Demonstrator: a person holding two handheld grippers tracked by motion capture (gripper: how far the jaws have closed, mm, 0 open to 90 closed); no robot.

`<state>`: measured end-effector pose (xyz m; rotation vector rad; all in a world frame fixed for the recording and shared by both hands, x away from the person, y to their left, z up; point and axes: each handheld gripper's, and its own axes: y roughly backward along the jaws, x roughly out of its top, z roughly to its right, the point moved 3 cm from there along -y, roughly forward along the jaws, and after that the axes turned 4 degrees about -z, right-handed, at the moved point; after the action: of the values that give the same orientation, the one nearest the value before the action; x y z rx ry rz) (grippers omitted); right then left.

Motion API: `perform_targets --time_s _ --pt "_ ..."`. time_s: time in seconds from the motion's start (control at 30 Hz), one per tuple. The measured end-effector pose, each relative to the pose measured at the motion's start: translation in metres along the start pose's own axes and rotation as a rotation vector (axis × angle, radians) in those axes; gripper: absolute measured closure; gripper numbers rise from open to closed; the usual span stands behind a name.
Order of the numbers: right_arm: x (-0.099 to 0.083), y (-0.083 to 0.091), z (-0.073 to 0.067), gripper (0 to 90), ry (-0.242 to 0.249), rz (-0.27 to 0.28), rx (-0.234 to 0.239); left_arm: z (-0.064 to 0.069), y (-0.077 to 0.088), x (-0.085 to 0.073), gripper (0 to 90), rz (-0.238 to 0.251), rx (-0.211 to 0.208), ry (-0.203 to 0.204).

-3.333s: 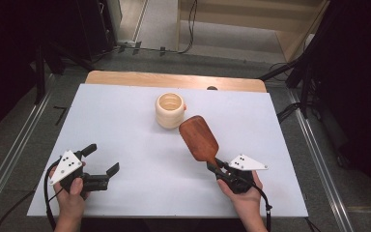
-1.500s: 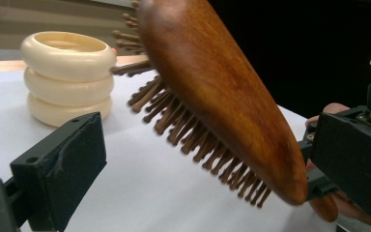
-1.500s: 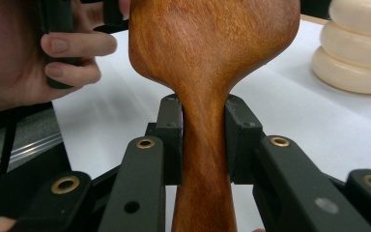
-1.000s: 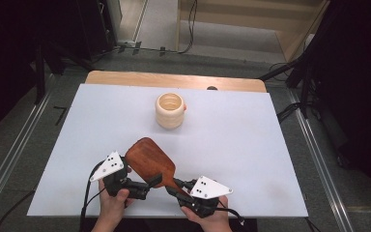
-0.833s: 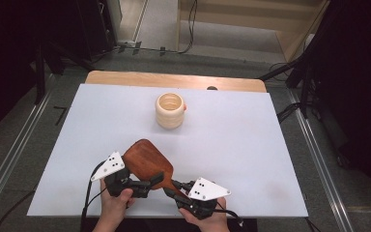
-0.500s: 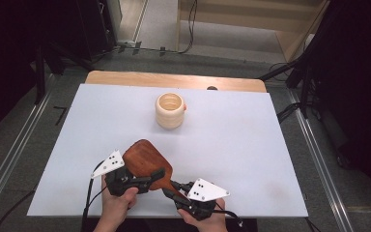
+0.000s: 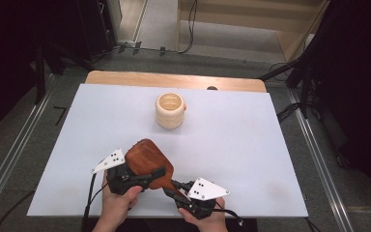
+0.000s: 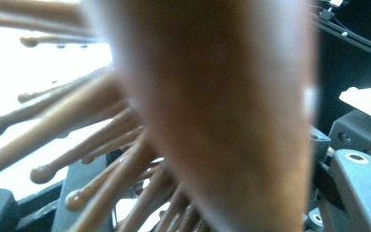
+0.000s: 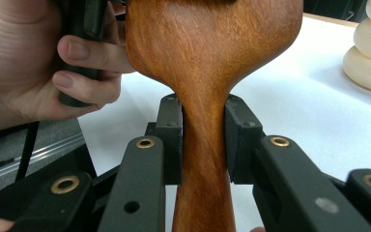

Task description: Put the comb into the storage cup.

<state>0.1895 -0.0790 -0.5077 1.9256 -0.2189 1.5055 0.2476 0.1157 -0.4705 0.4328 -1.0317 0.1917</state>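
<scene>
Jaws of right gripper (image 9: 203, 140) clamp the wooden hairbrush (image 9: 207, 58) handle

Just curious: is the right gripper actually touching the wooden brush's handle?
Touching. The right gripper view shows the right gripper with both jaws pressed against the wooden brush handle.

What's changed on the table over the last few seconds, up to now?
The right claw carried the wooden hairbrush from mid-table, right of centre, to the near edge and keeps its handle clamped. The left claw came across from the left, and its jaws have just been closing around the brush head. The cream ribbed holder and white mat stayed put.
</scene>
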Motion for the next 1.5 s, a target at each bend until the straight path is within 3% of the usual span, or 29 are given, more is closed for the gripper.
perform_targets --time_s 0.1,0.3,0.63,0.97,1.0,1.03,1.07,1.1,1.23,1.3,1.33,1.43,1.5 --pt "0.0 0.0 0.0 70.3 0.008 0.002 -0.002 0.001 0.0 0.0 45.5 0.0 -0.048 0.015" --pt "-0.001 -0.001 0.0 70.5 0.006 -0.004 0.003 0.002 0.0 0.001 50.6 -0.024 -0.085 0.014" --pt "0.0 0.0 0.0 70.4 0.016 -0.003 0.017 0.006 0.002 0.004 54.4 -0.031 -0.116 0.005" --pt "0.002 0.002 0.003 63.6 0.0 -0.008 0.032 0.006 0.005 0.006 55.3 -0.026 -0.103 -0.011" --pt "0.002 0.002 0.004 61.8 0.001 -0.009 0.036 0.005 0.007 0.007 55.3 -0.021 -0.102 -0.01" --pt "0.002 0.003 0.006 54.5 -0.007 -0.008 0.043 0.005 0.008 0.007 55.2 -0.018 -0.099 -0.011" --pt "0.002 0.003 0.006 54.5 -0.007 -0.008 0.043 0.004 0.009 0.008 55.2 -0.017 -0.092 -0.015" --pt "0.002 0.004 0.007 39.4 -0.008 0.0 0.07 0.004 0.01 0.008 55.2 -0.017 -0.089 -0.016" --pt "0.005 0.006 0.007 17.8 -0.007 0.024 0.061 0.0 0.014 0.009 55.2 -0.013 -0.074 -0.016" --pt "0.005 0.007 0.008 15.2 -0.014 0.025 0.06 -0.001 0.016 0.011 55.2 -0.005 -0.069 -0.018" --pt "0.005 0.008 0.01 9.2 -0.015 0.029 0.061 -0.002 0.018 0.012 55.2 -0.002 -0.068 -0.019" --pt "0.005 0.01 0.013 8.4 -0.02 0.037 0.053 -0.003 0.022 0.014 55.2 0.004 -0.051 -0.029" --pt "0.006 0.012 0.015 0.4 -0.029 0.047 0.051 -0.004 0.025 0.015 55.2 0.009 -0.046 -0.031"
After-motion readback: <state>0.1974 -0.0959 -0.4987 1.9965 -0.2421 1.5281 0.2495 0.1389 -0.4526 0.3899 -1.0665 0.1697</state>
